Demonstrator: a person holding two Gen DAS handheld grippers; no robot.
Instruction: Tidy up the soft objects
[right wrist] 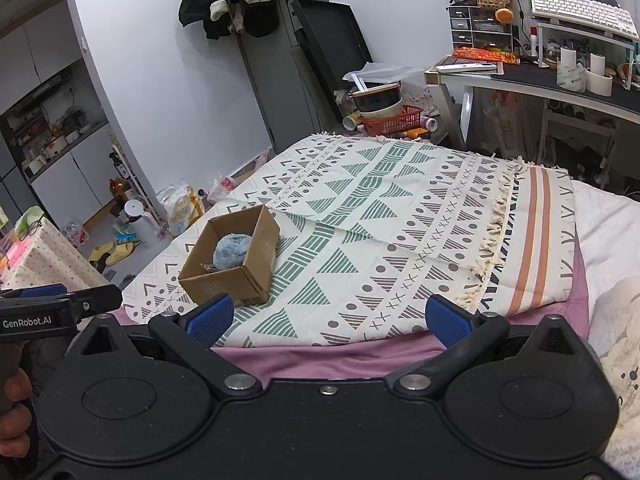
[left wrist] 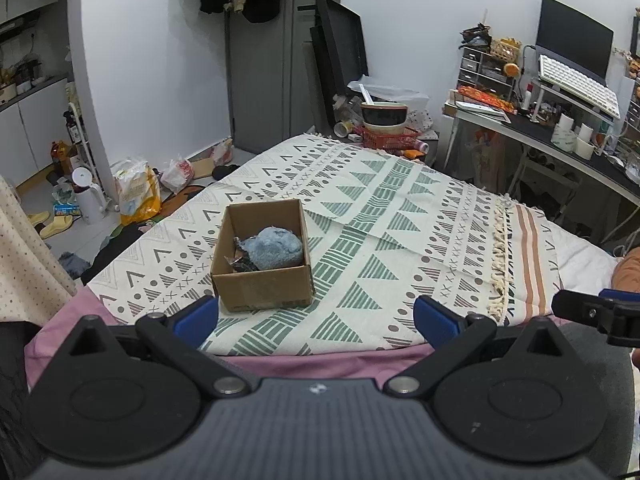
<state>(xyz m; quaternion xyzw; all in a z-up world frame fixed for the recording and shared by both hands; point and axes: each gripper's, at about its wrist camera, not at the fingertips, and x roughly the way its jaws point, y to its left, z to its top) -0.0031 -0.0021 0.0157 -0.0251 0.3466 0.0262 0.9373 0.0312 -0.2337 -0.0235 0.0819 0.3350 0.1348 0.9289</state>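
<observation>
**Left wrist view: both grippers empty, soft items already boxed**

Left wrist camera, nearest first: the left gripper [left wrist: 316,320] hangs over the near edge of the bed with its blue-padded fingers [left wrist: 196,318] spread wide and nothing between them. It is released, probably because nothing within reach is left to grasp. At the right edge of this view the tip of the right gripper [left wrist: 592,312] pokes in, level with it.

From the right wrist camera, the right gripper [right wrist: 328,318] is likewise spread and empty, held low over the mauve-pink bedsheet [right wrist: 320,356]. Both tools sit back from the work area, which reads as a pause or a finish, not an approach.

Further out, a cream woven blanket with green triangles and fringed ends [left wrist: 400,216] lies flat across the bed, giving a clear, even work surface. On it, toward its left side, stands a small open brown cardboard box [left wrist: 262,256], upright with its flaps out of the way so things can be dropped in from above.

Inside the box rests a fluffy blue-grey bundled cloth [left wrist: 278,248], filling most of it; a darker crumpled item [left wrist: 242,264] is wedged beside it, too obscured to identify. No other loose soft object shows on the blanket, so the sorting looks close to done.
</observation>
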